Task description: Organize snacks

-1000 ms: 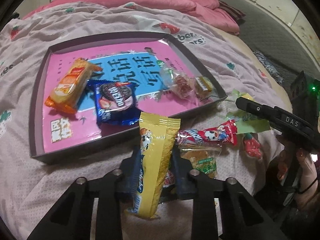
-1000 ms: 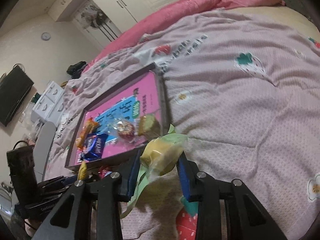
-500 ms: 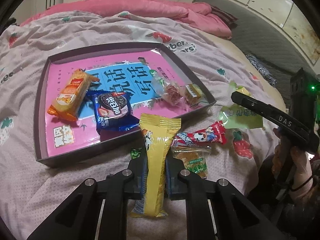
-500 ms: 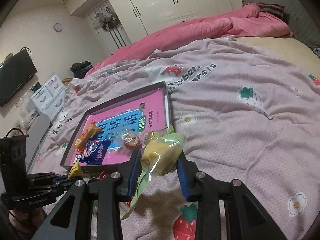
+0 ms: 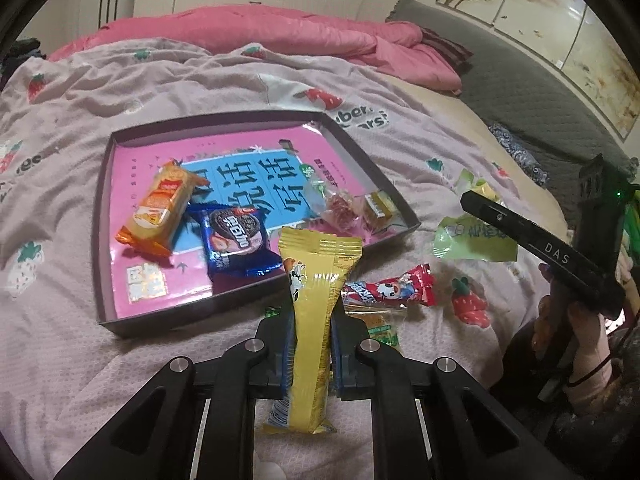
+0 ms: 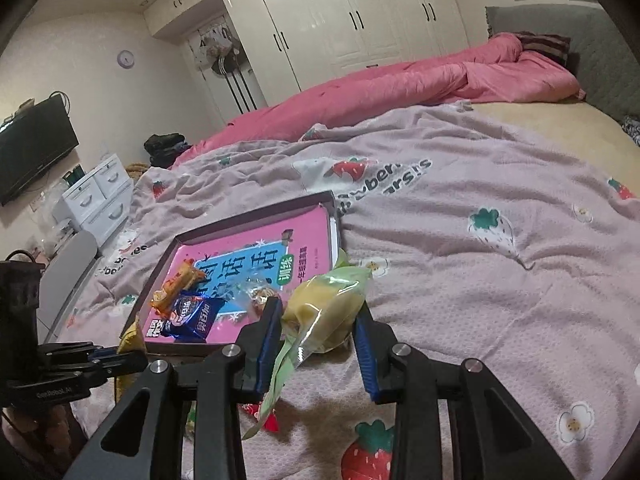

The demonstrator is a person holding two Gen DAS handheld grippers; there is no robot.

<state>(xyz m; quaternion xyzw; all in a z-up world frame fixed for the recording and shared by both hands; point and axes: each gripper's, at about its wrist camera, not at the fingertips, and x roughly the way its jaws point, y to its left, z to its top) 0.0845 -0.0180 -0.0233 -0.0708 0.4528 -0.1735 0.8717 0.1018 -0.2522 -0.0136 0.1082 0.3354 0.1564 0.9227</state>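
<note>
You've got both hands loaded. Your left gripper [image 5: 313, 344] has its jaws clamped tight on the long yellow snack bar [image 5: 314, 320], which stands up between them just short of the tray's near wall. Your right gripper [image 6: 316, 344] has its jaws clamped on a puffy pastry in a clear green wrapper [image 6: 324, 312], the wrapper's tail dangling below, held above the bedspread near the tray's right corner.

Look at the tray [image 5: 102, 216]: four snacks are already in there. The orange biscuit pack [image 5: 160, 210] lies at the left, the blue Oreo pack [image 5: 236, 242] just beside it, and over by the right wall sit a clear-wrapped red candy [image 5: 340, 208] and a small gold-wrapped piece [image 5: 380, 207].

Outside it, the red milk-candy wrapper [image 5: 390, 290] and a clear packet with a green label [image 5: 382, 326] lie on the bedspread [image 5: 420, 128], just right of your left gripper. So by my reckoning you're about halfway: four in, two in hand, two waiting.
</note>
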